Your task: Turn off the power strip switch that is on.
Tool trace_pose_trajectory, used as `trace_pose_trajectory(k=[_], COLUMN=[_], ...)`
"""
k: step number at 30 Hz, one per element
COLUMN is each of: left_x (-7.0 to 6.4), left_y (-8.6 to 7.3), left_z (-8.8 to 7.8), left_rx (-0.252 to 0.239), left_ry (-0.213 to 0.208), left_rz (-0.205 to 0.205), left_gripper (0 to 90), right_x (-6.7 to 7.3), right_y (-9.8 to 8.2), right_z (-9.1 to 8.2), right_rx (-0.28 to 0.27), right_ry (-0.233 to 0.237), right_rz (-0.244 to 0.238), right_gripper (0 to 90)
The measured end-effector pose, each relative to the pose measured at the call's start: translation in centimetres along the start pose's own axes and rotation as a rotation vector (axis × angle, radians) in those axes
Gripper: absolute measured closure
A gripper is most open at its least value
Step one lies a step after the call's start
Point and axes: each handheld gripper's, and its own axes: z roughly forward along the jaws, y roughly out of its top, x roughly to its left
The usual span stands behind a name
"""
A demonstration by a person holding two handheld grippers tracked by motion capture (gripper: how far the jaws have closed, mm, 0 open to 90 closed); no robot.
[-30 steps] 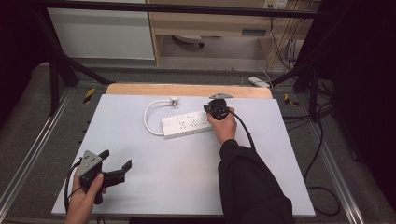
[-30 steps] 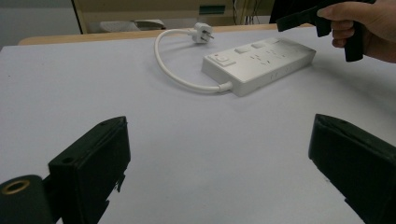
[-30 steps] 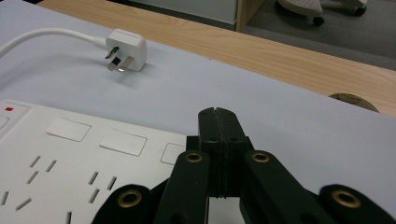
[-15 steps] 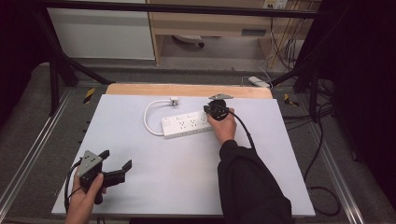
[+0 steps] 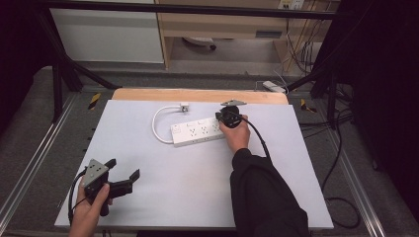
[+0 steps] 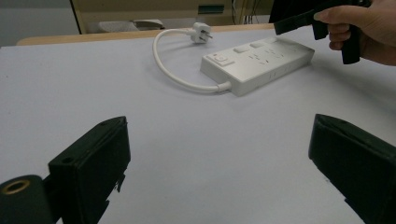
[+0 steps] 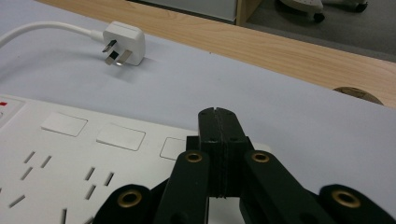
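The white-covered counter (image 5: 197,187) carries a white power strip (image 5: 200,132) lying flat toward its far side, its short cable (image 5: 157,126) looping round to an unplugged plug (image 5: 184,105) just beyond the strip. The right gripper (image 7: 218,122), jaws pressed together on nothing, hovers over the strip's right end, seemingly about to press a switch there; no change shows yet. The left gripper (image 5: 121,170) waits well short of the strip, jaws wide.
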Motion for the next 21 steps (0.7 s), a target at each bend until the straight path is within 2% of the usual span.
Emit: trace_pose_trajectory(k=[13,21], left_x=[-0.04,-0.03], left_y=[-0.01,-0.01], left_z=[0.04,0.06], left_rx=[0.001,0.0], left_ry=[-0.003,-0.002], left_rz=[-0.001,-0.002], left_gripper=[5.3,5.3], right_x=[-0.22,0.32], right_y=[-0.54,-0.3], right_z=[-0.05,0.13], right_rx=[0.002,-0.004], right_ry=[-0.002,0.011], right_rz=[0.011,0.014], right_gripper=[90.0,90.0])
